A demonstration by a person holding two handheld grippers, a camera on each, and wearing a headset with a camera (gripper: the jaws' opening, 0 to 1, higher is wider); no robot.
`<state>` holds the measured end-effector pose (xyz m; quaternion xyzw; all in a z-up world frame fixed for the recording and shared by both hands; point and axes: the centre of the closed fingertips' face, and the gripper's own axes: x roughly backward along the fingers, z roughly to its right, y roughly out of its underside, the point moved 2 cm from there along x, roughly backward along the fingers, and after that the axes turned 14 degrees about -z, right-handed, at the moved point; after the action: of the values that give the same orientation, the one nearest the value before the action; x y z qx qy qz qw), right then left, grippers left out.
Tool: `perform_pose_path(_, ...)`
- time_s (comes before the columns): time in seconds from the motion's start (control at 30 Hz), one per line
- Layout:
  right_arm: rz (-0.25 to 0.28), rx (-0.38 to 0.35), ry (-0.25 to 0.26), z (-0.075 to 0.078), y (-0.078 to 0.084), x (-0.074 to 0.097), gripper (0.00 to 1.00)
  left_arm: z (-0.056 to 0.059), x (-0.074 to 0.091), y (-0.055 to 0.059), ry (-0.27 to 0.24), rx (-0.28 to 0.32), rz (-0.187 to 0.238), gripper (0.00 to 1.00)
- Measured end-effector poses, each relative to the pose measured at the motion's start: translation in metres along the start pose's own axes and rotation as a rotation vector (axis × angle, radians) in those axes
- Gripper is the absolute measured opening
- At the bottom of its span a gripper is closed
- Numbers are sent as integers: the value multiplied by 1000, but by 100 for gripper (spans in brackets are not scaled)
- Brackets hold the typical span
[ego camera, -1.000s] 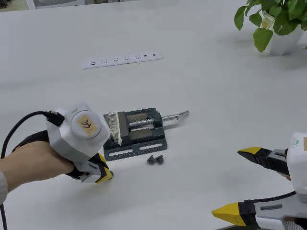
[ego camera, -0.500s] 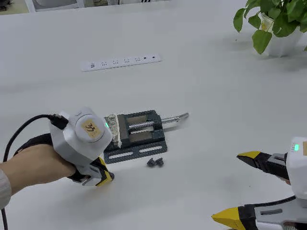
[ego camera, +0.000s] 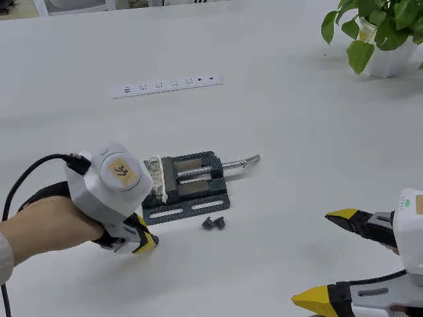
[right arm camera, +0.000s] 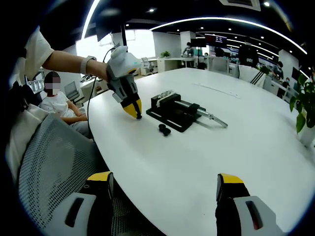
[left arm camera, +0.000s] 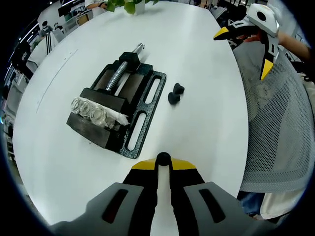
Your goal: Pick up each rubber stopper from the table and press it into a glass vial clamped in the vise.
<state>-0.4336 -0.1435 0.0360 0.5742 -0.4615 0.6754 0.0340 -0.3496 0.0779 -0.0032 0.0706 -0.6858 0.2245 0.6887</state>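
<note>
The rubber stopper (left arm camera: 163,158), by its look in the left gripper view, is pinched at the very tips of the left gripper (ego camera: 146,242), whose jaws are closed on it. It is small and dark. I judge it light, springy and grippy, so it should be held by its broad top with the narrow end left free to enter a vial. It hangs just beside the end of the vise (ego camera: 188,185) where the glass vials (left arm camera: 93,110) are.

The vials stand in a row with open mouths up, clamped with a strip of white padding (left arm camera: 120,118) at one side. Thin glass is smooth and brittle, so the push probably wants to go straight down the vial's axis, never sideways. The vise looks like heavy metal and should bear that push without sliding.

Two loose stoppers (ego camera: 213,222) lie touching each other between the vise and the near edge of the worktop (ego camera: 277,119). The right gripper (ego camera: 326,259) hovers near that edge, well apart from them, its jaws wide open and empty.

The worktop is white, smooth and hard, so a dropped stopper might roll. A power strip (ego camera: 168,84) lies toward the far edge and a potted plant (ego camera: 377,26) by the far right corner. A mesh chair (left arm camera: 280,123) stands just off the near edge, in an open office.
</note>
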Motion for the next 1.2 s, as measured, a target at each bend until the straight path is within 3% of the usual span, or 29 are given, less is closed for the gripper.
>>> perform_pose_path(0.07, -1, 2, -2, -1, 0, -1, 85, 0, 3, -2, 9, 33, 32, 5)
perform_pose_path(0.1, 1, 2, -3, -1, 0, -1, 85, -1, 6, -6, 16, 66, 77, 5)
perform_pose_path(0.13, 0, 2, -4, -2, 0, -1, 85, 0, 7, -5, 32, 92, 85, 5)
perform_pose_path(0.2, 1, 5, -6, -2, -1, -2, 85, -1, 13, -8, 40, 108, 137, 5)
perform_pose_path(0.27, 1, 7, -8, -3, -2, -2, 85, -7, 15, -5, 42, 140, 154, 5)
perform_pose_path(0.33, 4, 9, -8, -3, -3, -3, 85, -5, 21, -6, 41, 145, 195, 5)
perform_pose_path(0.37, 6, 10, -10, -4, -4, -3, 85, 3, 28, -11, 57, 173, 228, 5)
perform_pose_path(0.4, 7, 10, -10, -4, -5, -3, 85, 4, 31, -12, 63, 187, 250, 5)
perform_pose_path(0.6, 23, 17, -22, -6, -15, -5, 82, 12, 53, -26, 197, 338, 437, 5)
perform_pose_path(0.83, 53, 23, -36, -7, -28, -6, 77, 12, 71, -33, 343, 473, 581, 5)
perform_pose_path(0.97, 70, 34, -43, -9, -37, -6, 76, 20, 80, -36, 440, 546, 645, 5)
perform_pose_path(1.2, 123, 75, -49, -14, -59, -1, 70, 35, 99, -43, 607, 625, 757, 5)
